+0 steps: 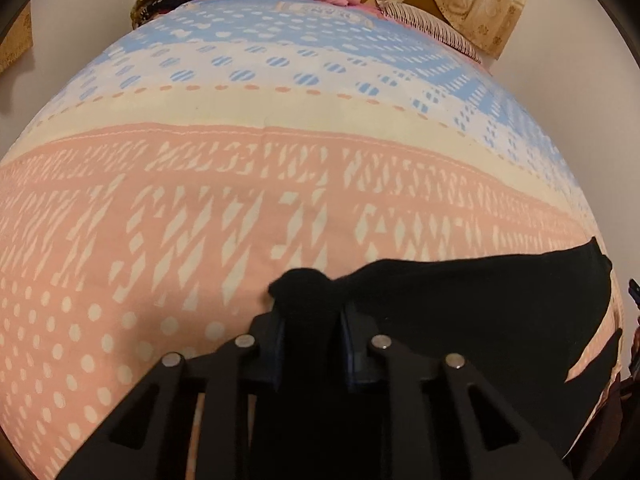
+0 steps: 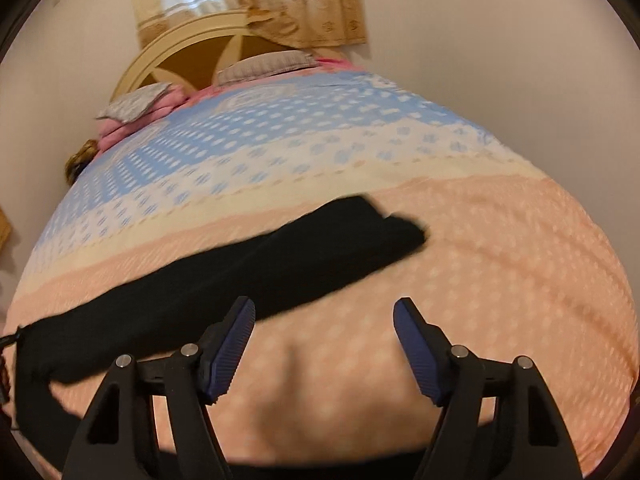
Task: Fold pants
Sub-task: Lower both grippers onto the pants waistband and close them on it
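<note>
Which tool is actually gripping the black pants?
The left tool: a bunch of black pants sits pinched between its fingers. The right tool gapes over bare bedspread.

bed (image 2: 500,240) — patterned cover | on it: black pants (image 2: 200,272), 2 pillows (image 2: 264,65)

Black fingers (image 2: 228,344), blue ribbed pads (image 2: 416,354), silver screws (image 2: 459,351)

A home bedroom was indicated: a wide bed under a pink, cream and blue patterned bedspread (image 2: 460,240), grey pillows (image 2: 264,65) against an arched cream-and-brown headboard (image 2: 188,46), and beige curtains (image 2: 256,0).
</note>
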The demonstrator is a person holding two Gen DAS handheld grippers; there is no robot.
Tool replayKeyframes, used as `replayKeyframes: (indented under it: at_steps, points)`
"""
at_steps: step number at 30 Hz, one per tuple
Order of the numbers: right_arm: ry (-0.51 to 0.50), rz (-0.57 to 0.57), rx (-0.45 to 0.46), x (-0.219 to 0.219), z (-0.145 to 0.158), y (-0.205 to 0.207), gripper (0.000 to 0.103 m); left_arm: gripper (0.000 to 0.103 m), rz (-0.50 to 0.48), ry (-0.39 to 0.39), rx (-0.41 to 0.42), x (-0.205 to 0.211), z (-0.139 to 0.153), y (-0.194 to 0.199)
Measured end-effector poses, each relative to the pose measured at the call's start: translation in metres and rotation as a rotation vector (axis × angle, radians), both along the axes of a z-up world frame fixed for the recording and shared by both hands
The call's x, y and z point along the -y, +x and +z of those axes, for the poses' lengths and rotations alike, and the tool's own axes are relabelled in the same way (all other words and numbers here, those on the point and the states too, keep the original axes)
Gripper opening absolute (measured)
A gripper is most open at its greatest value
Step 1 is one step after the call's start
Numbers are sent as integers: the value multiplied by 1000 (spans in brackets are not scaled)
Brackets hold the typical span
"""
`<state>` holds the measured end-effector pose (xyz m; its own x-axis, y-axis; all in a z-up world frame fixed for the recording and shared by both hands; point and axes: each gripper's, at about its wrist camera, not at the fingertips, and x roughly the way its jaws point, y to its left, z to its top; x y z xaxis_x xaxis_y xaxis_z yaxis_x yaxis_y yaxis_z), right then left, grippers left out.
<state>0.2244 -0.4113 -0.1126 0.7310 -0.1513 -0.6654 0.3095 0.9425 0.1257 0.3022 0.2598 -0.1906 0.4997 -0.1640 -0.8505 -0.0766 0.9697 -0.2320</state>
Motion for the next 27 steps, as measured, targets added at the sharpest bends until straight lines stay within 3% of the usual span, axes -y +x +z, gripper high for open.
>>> replayKeyframes:
  at_steps: [7, 14, 19, 20, 23, 24, 27]
  points:
    - [51, -58, -67, 70, -9, 61, 73, 18, -11, 26, -7, 12, 1, 7]
    - [82, -8, -102, 91, -24, 129, 73, 18, -14, 38, -19, 13, -3, 15]
    - [138, 32, -203, 97, -58, 174, 73, 18, -16, 41, -21, 15, -4, 16]
    - [124, 39, -194, 96, -59, 177, 68, 18, -23, 43, -16, 14, -4, 17]
    - [130, 89, -203, 90, -60, 180, 20, 18, -23, 38, -16, 13, -4, 17]
    - [135, 104, -209, 87, -59, 177, 14, 18, -23, 42, -15, 14, -4, 16]
    - [111, 126, -203, 78, -51, 166, 11, 17, -29, 67, 3, 16, -3, 15]
